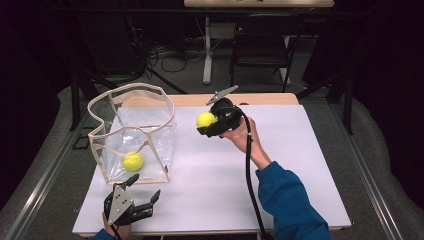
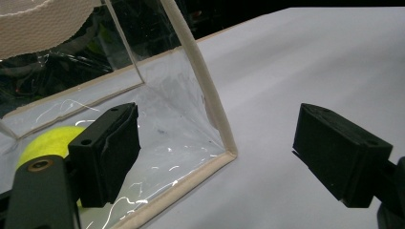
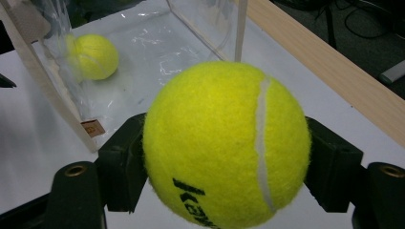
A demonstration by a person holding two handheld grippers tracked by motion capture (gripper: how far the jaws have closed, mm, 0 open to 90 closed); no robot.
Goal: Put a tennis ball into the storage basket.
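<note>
Clamped between the two black jaws of the right tool (image 3: 224,157), a yellow tennis ball (image 3: 224,143) sits closest in the right gripper view, its white seam and dark lettering facing out. From the high view that right tool (image 1: 212,122) hangs above the white table (image 1: 280,165), with the ball (image 1: 205,119) pointing toward a clear plastic bag (image 1: 135,130) with a cream-edged rim that stands open near the table's left side. A second tennis ball (image 1: 132,161) lies on the bottom of the bag. At the near left edge, the left tool (image 1: 142,192) stands with its jaws spread wide and nothing between them, just beside the bag's near corner (image 2: 224,148); in the left gripper view the bagged ball (image 2: 47,140) shows behind one jaw.
</note>
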